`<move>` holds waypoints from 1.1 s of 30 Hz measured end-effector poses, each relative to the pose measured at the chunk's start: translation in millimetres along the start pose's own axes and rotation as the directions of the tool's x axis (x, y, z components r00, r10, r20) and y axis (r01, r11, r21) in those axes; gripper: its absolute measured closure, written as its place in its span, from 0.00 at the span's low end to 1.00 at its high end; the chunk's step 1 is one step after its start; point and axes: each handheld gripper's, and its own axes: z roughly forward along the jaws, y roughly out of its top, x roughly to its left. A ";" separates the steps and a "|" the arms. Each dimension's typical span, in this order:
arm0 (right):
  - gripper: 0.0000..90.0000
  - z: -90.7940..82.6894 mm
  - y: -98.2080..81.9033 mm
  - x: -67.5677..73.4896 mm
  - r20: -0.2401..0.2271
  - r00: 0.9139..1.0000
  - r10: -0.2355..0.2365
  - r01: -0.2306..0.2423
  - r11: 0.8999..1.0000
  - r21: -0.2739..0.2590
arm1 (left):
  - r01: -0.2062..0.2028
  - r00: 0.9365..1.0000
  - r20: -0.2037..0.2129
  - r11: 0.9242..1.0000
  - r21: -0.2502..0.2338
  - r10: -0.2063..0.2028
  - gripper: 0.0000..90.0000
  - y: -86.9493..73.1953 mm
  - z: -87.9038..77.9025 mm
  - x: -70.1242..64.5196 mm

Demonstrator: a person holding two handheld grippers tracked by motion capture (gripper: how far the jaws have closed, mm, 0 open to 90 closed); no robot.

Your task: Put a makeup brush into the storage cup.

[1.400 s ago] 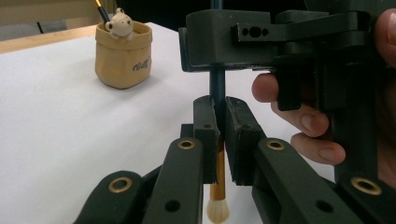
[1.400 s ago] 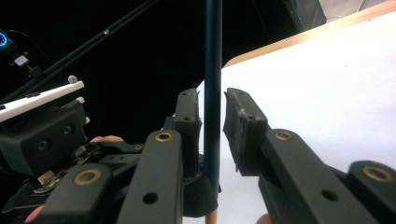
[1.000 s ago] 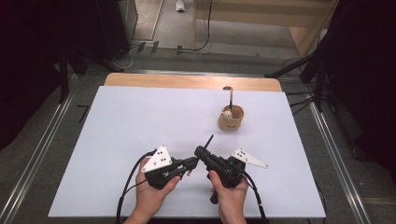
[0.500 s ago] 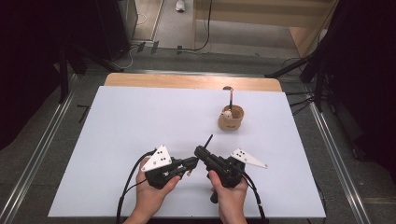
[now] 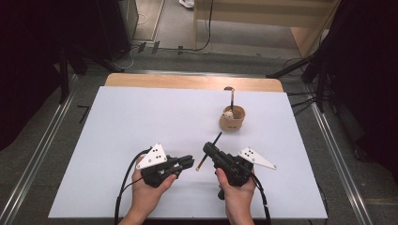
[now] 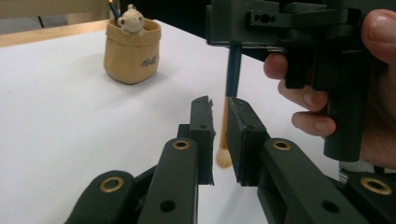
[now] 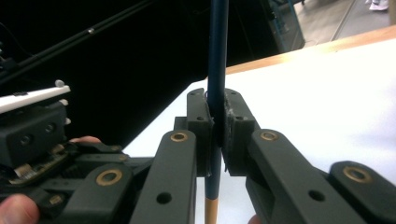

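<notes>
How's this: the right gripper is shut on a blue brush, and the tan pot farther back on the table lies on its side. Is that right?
Not quite. The pot stands upright, not on its side; the left gripper view shows it. The rest holds: the right gripper is shut on the blue brush, and the pot is farther back on the table.

Slim brush (image 5: 209,151): dark blue handle, tan lower end, pale tip, tilted above white table.
</notes>
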 end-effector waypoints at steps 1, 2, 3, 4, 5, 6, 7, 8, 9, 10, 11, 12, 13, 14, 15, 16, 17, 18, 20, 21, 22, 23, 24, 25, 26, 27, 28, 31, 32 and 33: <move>0.94 -0.7 0.6 0.1 0.010 1.000 -0.021 0.021 1.000 -0.003 | 0.001 1.000 -0.005 1.000 -0.002 -0.001 0.90 0.6 -1.7 1.4; 0.94 -1.4 1.0 0.5 0.016 0.999 -0.029 0.029 1.000 -0.001 | 0.008 1.000 -0.008 1.000 -0.005 -0.008 0.90 1.2 -3.1 2.4; 0.94 -1.6 1.4 0.5 0.022 0.999 -0.044 0.044 0.999 0.000 | 0.006 1.000 -0.013 1.000 -0.005 -0.007 0.90 1.7 -4.3 3.1; 0.94 -1.8 1.8 0.6 0.027 0.998 -0.055 0.055 0.998 -0.001 | 0.008 1.000 -0.018 1.000 -0.009 -0.008 0.89 2.3 -6.2 4.1; 0.94 -2.3 2.5 1.1 0.037 0.997 -0.069 0.069 0.998 0.001 | 0.004 1.000 -0.020 1.000 -0.010 -0.004 0.89 3.0 -7.8 5.1; 0.94 -2.6 3.0 1.4 0.045 0.995 -0.084 0.084 0.996 0.001 | 0.005 1.000 -0.023 1.000 -0.012 -0.005 0.89 3.7 -9.3 5.6; 0.94 -2.9 3.5 2.0 0.050 0.994 -0.097 0.097 0.995 0.002 | 0.006 1.000 -0.024 1.000 -0.015 -0.007 0.89 4.3 -10.8 6.0; 0.94 -3.1 4.0 2.5 0.056 0.992 -0.113 0.113 0.994 0.004 | 0.004 1.000 -0.027 1.000 -0.018 -0.005 0.89 4.9 -12.1 6.8; 0.94 -3.3 4.4 3.0 0.065 0.989 -0.129 0.129 0.992 0.006 | 0.008 1.000 -0.024 1.000 -0.020 -0.008 0.89 5.5 -13.1 7.4; 0.94 -3.4 4.8 3.6 0.071 0.987 -0.146 0.146 0.989 0.009 | 0.006 1.000 -0.029 1.000 -0.021 -0.007 0.89 6.1 -14.4 8.2; 0.94 -3.5 5.2 4.0 0.077 0.984 -0.163 0.163 0.987 0.013 | 0.006 1.000 -0.031 1.000 -0.023 -0.007 0.89 6.7 -15.5 9.0; 0.94 -3.5 5.4 4.6 0.080 0.981 -0.175 0.175 0.985 0.016 | 0.007 0.999 -0.035 1.000 -0.025 -0.008 0.89 7.2 -16.7 9.6; 0.94 -3.5 5.6 4.9 0.085 0.978 -0.190 0.189 0.982 0.018 | 0.006 0.999 -0.035 1.000 -0.026 -0.007 0.89 7.7 -17.9 10.7; 0.94 -3.3 5.7 5.6 0.091 0.974 -0.207 0.206 0.978 0.021 | 0.011 0.999 -0.034 1.000 -0.029 -0.012 0.89 8.2 -18.9 11.5; 0.94 -2.9 5.8 5.9 0.096 0.969 -0.229 0.228 0.973 0.027 | 0.012 0.999 -0.037 0.999 -0.030 -0.013 0.89 8.6 -19.9 12.5; 0.94 -2.8 5.9 6.4 0.099 0.966 -0.241 0.239 0.971 0.033 | 0.014 0.999 -0.037 0.999 -0.031 -0.015 0.89 8.9 -20.7 13.3; 0.94 -2.6 5.9 6.7 0.102 0.962 -0.253 0.250 0.967 0.037 | 0.018 0.999 -0.037 0.999 -0.032 -0.019 0.88 9.1 -21.3 13.9; 0.94 -2.4 5.7 7.2 0.106 0.959 -0.264 0.261 0.964 0.040 | 0.021 0.999 -0.039 0.999 -0.035 -0.023 0.88 9.3 -21.9 14.1; 0.94 -2.3 5.5 7.8 0.114 0.951 -0.288 0.284 0.958 0.047 | 0.017 0.999 -0.044 0.999 -0.032 -0.018 0.88 10.1 -23.5 15.0; 0.94 -2.1 5.7 8.1 0.120 0.946 -0.301 0.297 0.954 0.051 | 0.020 0.999 -0.043 0.999 -0.035 -0.022 0.88 10.4 -23.9 15.1; 0.94 -2.0 5.8 8.3 0.124 0.942 -0.311 0.306 0.950 0.054 | 0.020 0.999 -0.041 0.999 -0.035 -0.022 0.88 10.8 -24.5 15.1; 0.94 -2.0 5.8 8.5 0.126 0.938 -0.322 0.317 0.947 0.058 | 0.020 0.999 -0.041 0.999 -0.035 -0.021 0.87 11.2 -24.7 15.1; 0.94 -1.9 5.8 8.8 0.130 0.935 -0.331 0.326 0.944 0.060 | 0.018 0.999 -0.039 0.999 -0.033 -0.019 0.87 11.8 -25.1 15.5; 0.94 -1.7 5.9 9.0 0.132 0.930 -0.344 0.338 0.939 0.064 | 0.020 0.999 -0.036 0.999 -0.032 -0.022 0.86 12.1 -25.2 15.7; 0.94 -1.5 6.0 8.7 0.130 0.927 -0.352 0.346 0.936 0.066 | 0.024 0.999 -0.026 0.999 -0.032 -0.025 0.86 12.6 -25.3 15.9; 0.94 -1.1 6.1 8.6 0.133 0.923 -0.360 0.353 0.933 0.070 | 0.023 0.999 -0.024 0.999 -0.032 -0.024 0.85 12.9 -25.4 16.0; 0.94 -0.9 6.1 8.7 0.136 0.921 -0.365 0.358 0.931 0.075 | 0.022 0.999 -0.024 0.999 -0.031 -0.022 0.85 13.3 -25.8 16.2; 0.94 -0.1 6.0 8.2 0.143 0.911 -0.387 0.378 0.922 0.091 | 0.024 0.999 -0.026 0.999 -0.030 -0.025 0.85 14.2 -27.0 16.9; 0.94 0.2 5.8 8.4 0.146 0.905 -0.399 0.388 0.916 0.098 | 0.024 0.999 -0.028 0.999 -0.029 -0.025 0.84 14.5 -27.3 17.0; 0.94 0.5 5.5 8.8 0.147 0.901 -0.409 0.397 0.912 0.103 | 0.025 0.999 -0.028 0.999 -0.029 -0.025 0.84 14.9 -27.7 17.3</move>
